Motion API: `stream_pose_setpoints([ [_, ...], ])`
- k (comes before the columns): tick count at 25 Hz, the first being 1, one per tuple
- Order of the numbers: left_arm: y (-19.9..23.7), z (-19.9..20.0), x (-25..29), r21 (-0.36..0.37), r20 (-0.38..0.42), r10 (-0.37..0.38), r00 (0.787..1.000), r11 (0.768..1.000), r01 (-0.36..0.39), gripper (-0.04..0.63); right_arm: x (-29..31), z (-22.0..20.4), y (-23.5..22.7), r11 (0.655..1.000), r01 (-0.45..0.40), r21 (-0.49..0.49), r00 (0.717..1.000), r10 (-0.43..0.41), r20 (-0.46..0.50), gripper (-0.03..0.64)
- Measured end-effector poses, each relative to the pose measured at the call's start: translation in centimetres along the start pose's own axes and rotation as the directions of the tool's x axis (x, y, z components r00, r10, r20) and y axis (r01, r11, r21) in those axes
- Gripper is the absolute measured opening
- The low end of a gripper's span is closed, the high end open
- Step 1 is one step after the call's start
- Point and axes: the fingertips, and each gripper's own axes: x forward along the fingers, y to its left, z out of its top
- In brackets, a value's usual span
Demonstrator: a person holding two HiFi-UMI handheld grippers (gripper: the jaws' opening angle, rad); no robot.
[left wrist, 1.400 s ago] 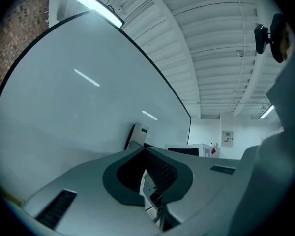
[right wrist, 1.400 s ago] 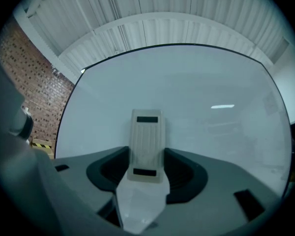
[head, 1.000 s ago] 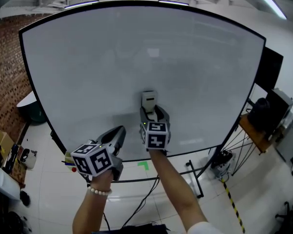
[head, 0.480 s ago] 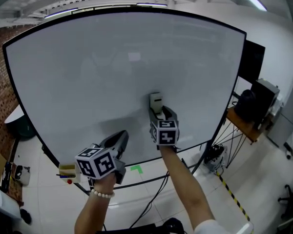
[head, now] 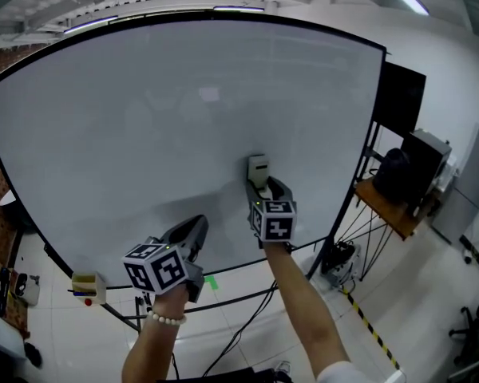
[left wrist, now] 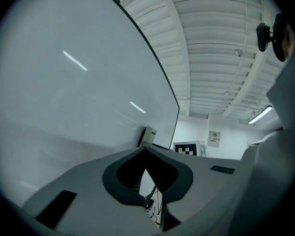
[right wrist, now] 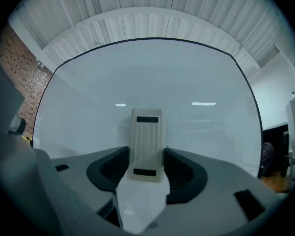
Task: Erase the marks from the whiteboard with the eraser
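2 grippers, 1 at work: your right gripper clamps the eraser against the whiteboard, low toward its bottom edge. Your left gripper hangs closed and empty near that edge. No marks show, so wiping looks nearly done; next, sweep for faint traces.

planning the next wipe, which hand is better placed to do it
Right. The right tongs are shut on the eraser, held against the whiteboard; the left tongs are shut and empty.

Beige ribbed eraser (dark slot at each end) clamped upright between the right jaws, pressed against black-framed whiteboard ahead.
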Motion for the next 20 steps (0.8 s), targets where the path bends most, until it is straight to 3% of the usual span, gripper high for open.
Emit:
stream_pose_setpoints([
  [20,-10.2,-6.6,18.5,-0.012,0.011,-0.007,1.000,1.000,0.007,-0.008,-0.2,-1.0,-24.2,0.999,0.003,-0.034,1.000,-0.003,0.013,0.252],
])
